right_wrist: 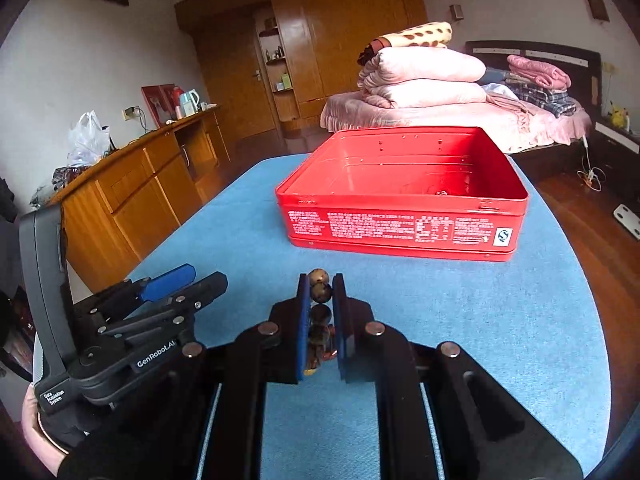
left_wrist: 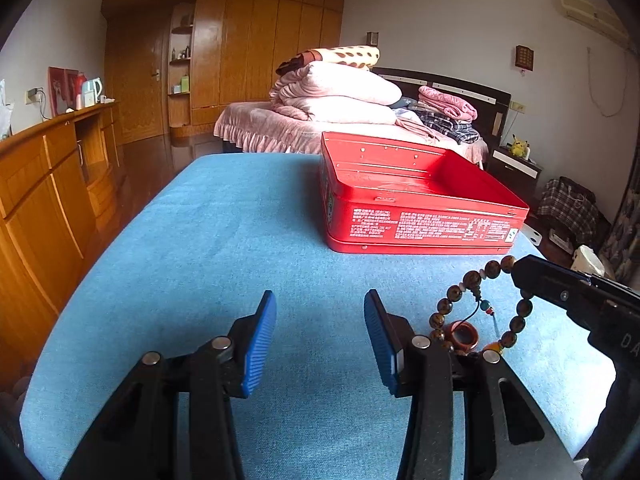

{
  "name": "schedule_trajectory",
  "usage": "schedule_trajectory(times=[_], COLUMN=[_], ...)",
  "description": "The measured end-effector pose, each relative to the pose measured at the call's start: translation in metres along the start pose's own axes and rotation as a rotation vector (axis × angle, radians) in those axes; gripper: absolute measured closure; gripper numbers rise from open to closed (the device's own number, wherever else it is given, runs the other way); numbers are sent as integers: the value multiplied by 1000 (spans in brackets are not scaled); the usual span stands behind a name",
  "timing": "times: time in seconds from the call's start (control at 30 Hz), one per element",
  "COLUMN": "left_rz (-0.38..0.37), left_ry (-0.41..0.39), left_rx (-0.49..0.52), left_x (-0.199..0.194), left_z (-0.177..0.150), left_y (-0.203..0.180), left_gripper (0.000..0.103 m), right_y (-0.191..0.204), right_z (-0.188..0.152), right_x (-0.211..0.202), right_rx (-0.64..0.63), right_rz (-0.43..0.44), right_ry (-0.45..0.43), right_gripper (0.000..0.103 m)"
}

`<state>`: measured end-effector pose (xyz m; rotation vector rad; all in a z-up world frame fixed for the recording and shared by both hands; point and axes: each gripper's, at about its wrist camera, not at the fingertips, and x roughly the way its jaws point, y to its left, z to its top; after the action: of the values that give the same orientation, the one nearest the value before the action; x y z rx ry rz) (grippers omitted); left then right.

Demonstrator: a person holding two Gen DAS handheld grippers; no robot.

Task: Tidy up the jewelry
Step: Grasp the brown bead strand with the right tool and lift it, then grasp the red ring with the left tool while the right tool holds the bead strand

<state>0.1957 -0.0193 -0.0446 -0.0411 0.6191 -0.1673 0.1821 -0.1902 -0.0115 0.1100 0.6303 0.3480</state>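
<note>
Bedroom w/ wood wardrobe and a bed of folded pink quilts behind; up front a worktop under a blue fabric cover.

Left wrist view: open red rectangular metal tin sits at 1 o'clock. Left gripper has its jaws spread, nothing btwn them. At 3 o'clock the right gripper holds up a brown wooden-bead bracelet w/ dark cord tassel; the loop dangles, and a reddish ring seems to hang at its bottom.

Right wrist view: right gripper's jaws pinch the bracelet's beads edge-on, tin dead ahead at 12, left gripper at 9.

Risks, as I judge: round beads could roll out of the pinch; the dangling loop or tassel may snag the tin's near rim on the way over, dragging the tin or spilling the bracelet short onto the cover.
</note>
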Motion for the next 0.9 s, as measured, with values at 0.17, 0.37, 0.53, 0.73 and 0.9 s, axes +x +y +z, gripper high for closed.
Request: schedule_trajectory(times=[0.17, 0.37, 0.53, 0.73, 0.9], left_rz=[-25, -51, -89, -140, -163], left_ry=[8, 15, 18, 36, 67], left_rx=[15, 34, 37, 43, 77], left_x=[4, 7, 9, 17, 28], left_z=[-2, -6, -5, -2, -3], left_y=[-14, -31, -42, -68, -95], left_gripper=[58, 58, 58, 58, 57], right_y=[-17, -39, -58, -88, -111], right_z=[2, 4, -1, -13, -24], right_x=[-20, -37, -38, -24, -24], right_rx=[26, 66, 110, 175, 221], right_rz=[7, -38, -102, -195, -228], right_ry=[-54, -100, -85, -17, 10], right_gripper=[93, 93, 93, 93, 93])
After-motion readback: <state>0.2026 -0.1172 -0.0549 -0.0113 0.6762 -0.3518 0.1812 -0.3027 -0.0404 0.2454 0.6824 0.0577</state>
